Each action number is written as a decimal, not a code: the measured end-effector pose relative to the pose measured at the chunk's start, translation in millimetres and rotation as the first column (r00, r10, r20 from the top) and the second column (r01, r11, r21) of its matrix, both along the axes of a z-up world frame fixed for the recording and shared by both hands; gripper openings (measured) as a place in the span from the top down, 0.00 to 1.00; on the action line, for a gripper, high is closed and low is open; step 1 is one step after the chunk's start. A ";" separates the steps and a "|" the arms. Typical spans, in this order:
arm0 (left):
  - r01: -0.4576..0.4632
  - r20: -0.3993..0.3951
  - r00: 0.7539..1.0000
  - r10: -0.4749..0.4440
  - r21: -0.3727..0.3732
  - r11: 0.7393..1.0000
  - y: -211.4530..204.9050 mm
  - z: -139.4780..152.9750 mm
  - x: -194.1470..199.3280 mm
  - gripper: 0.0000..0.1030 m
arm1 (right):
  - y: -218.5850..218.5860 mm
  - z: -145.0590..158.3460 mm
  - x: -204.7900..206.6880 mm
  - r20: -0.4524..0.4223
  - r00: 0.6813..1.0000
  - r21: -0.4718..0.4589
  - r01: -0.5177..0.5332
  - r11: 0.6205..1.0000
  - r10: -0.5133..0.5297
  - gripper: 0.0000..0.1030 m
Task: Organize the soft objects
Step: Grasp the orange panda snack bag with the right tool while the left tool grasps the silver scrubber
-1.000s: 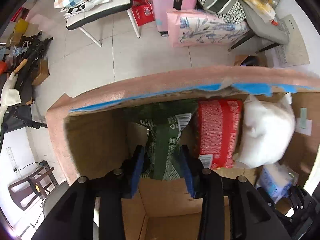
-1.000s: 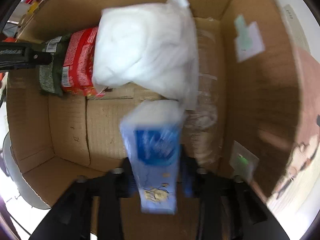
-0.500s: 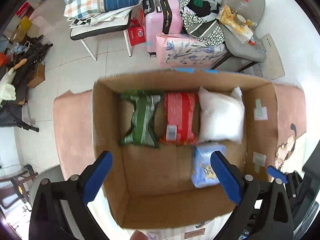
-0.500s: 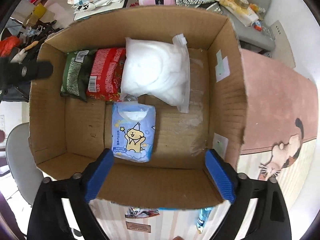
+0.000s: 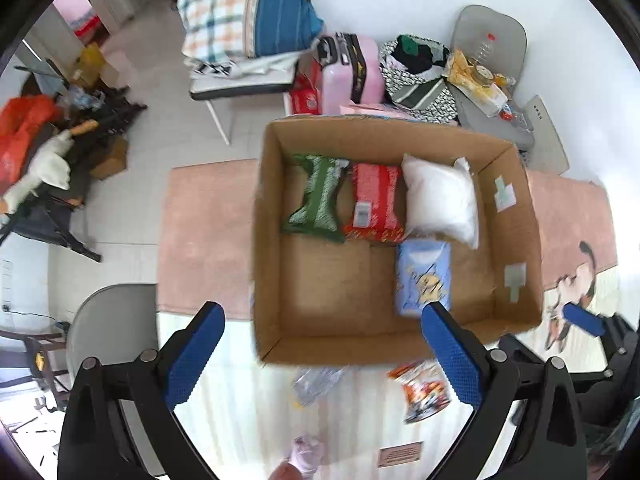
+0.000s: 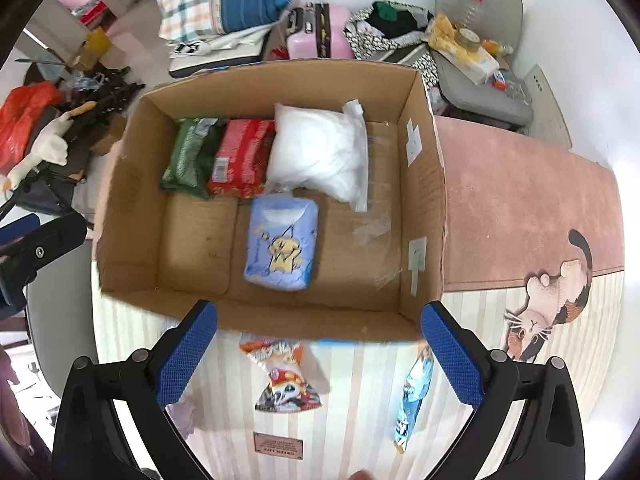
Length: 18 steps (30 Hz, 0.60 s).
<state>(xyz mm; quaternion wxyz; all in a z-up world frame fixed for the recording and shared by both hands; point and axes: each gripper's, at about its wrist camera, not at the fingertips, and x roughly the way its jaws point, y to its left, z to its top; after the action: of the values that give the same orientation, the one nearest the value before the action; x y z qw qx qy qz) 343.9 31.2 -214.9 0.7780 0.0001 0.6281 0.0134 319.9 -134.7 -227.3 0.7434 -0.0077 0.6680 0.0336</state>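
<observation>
An open cardboard box [image 5: 264, 240] [image 6: 424, 184] sits on the table. Along its far wall lie a green pack [image 5: 316, 200] [image 6: 188, 156], a red pack [image 5: 374, 204] [image 6: 240, 156] and a white pillow bag [image 5: 440, 200] [image 6: 320, 152]. A light blue pack with a cartoon dog [image 5: 424, 280] [image 6: 282, 244] lies in front of them. My left gripper [image 5: 320, 356] hangs open above the box's near left corner, holding nothing. My right gripper [image 6: 320, 356] is open too, high over the near wall. On the striped cloth before the box lie an orange snack bag [image 6: 280, 372] [image 5: 424, 392], a blue packet [image 6: 412, 396] and a clear plastic bag [image 5: 316, 384].
A pink and striped tablecloth with a cat picture [image 6: 552, 296] covers the table. A grey chair [image 5: 104, 332] stands at the left edge. Beyond the table are a pink suitcase [image 5: 352, 72], a chair piled with bedding [image 5: 248, 12] and a grey chair with clutter [image 6: 476, 52].
Both grippers let go of their packs, the left the green one and the right the light blue one, opened wide and rose out of the box. The whole box now shows from above.
</observation>
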 end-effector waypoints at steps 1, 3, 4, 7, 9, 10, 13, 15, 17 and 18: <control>-0.007 0.018 1.000 0.006 0.031 0.999 1.8 0.4 -14.7 0.02 | -0.4 0.6 -7.3 0.002 1.000 0.009 -0.011 1.000 0.011 0.00; -0.005 0.034 0.999 0.003 0.067 0.998 4.8 -7.2 -40.3 0.02 | -3.6 -5.4 -30.0 -0.013 0.999 0.049 -0.030 0.998 0.031 0.00; 0.000 0.027 1.000 -0.002 0.082 0.997 5.7 -12.8 -49.2 0.02 | -6.6 -11.4 -39.1 -0.030 0.999 0.058 -0.025 0.998 0.027 0.00; 0.038 -0.037 0.999 -0.034 0.116 0.992 7.4 -47.5 -75.8 0.02 | -17.2 -31.3 -62.0 -0.069 0.998 0.069 0.012 0.998 -0.007 0.00; 0.071 -0.094 0.994 -0.059 0.136 0.988 7.2 -77.4 -85.7 0.03 | -19.9 -54.9 -73.3 -0.118 0.993 0.114 0.035 0.993 -0.022 0.00; 0.079 -0.112 0.992 -0.063 0.139 0.987 7.1 -88.6 -87.3 0.10 | -18.4 -65.5 -75.7 -0.139 0.990 0.124 0.037 0.992 -0.019 0.00; 0.107 -0.166 0.983 -0.084 0.139 0.984 5.5 -121.1 -83.9 0.28 | -7.7 -101.3 -78.6 -0.174 0.985 0.114 0.032 0.993 -0.012 0.02; 0.133 -0.184 0.977 -0.110 0.123 0.983 2.7 -138.5 -77.4 0.28 | -2.6 -119.2 -78.3 -0.188 0.982 0.106 0.043 0.993 -0.022 0.20; 0.171 -0.197 0.970 -0.144 0.128 0.977 -1.3 -151.9 -73.2 0.28 | 2.8 -136.5 -77.5 -0.220 0.975 0.107 0.050 0.993 -0.025 0.29; 0.190 -0.209 0.965 -0.158 0.139 0.972 -3.7 -158.6 -69.8 0.27 | 6.0 -145.2 -77.7 -0.237 0.971 0.114 0.050 0.992 -0.022 0.29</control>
<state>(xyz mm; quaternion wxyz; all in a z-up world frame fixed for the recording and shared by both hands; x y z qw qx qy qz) 274.1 27.4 -373.5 0.7079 0.1184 0.6963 -0.0056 242.2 -128.6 -372.5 0.6586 0.0528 0.7482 0.0605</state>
